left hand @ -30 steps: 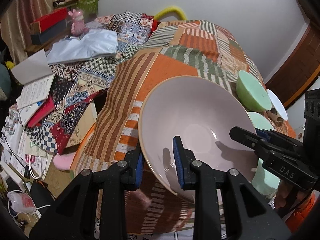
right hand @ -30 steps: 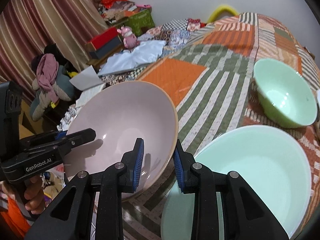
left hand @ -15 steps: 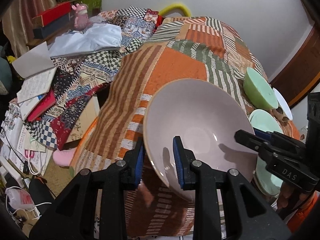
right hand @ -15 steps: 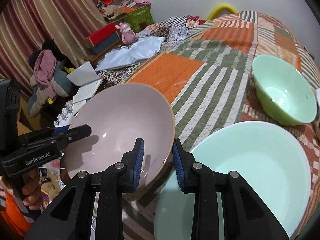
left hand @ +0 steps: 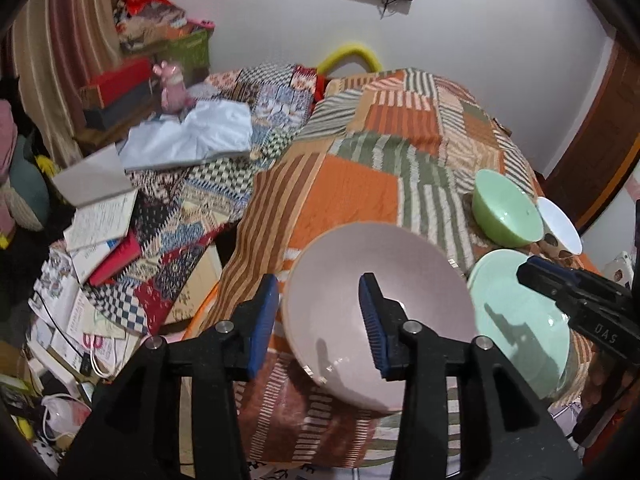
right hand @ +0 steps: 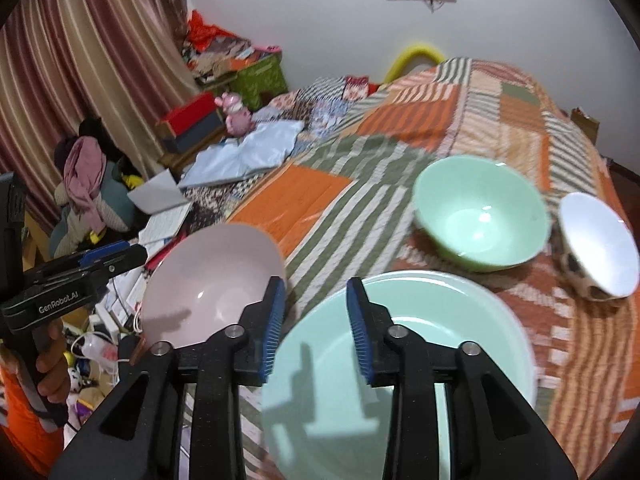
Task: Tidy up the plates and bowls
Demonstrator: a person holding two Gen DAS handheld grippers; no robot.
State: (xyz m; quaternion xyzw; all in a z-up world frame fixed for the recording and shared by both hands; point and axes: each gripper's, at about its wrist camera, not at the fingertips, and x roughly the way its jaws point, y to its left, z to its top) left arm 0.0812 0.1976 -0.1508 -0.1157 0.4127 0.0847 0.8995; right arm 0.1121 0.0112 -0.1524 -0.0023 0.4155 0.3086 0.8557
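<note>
A large pale pink bowl (left hand: 384, 288) sits tilted at the near edge of the patchwork quilt (left hand: 360, 176). My left gripper (left hand: 320, 320) is open with its jaws on either side of the bowl's left rim, not clamping it. The bowl also shows in the right wrist view (right hand: 208, 288). My right gripper (right hand: 314, 328) is open and empty, just right of the pink bowl and over the rim of a mint green plate (right hand: 420, 360). A mint green bowl (right hand: 480, 216) and a white patterned bowl (right hand: 596, 244) stand further back.
Left of the bed lie books and papers (left hand: 100, 224), a white cloth (left hand: 188, 140), red and grey boxes (left hand: 116, 92) and a pink toy (left hand: 174, 86). Cables and clutter (left hand: 68, 360) cover the floor. A wooden door (left hand: 592, 140) is at right.
Both grippers have opened wider and pulled back. The pink bowl now sits lower and smaller in view, and the white patterned bowl has come into sight.
</note>
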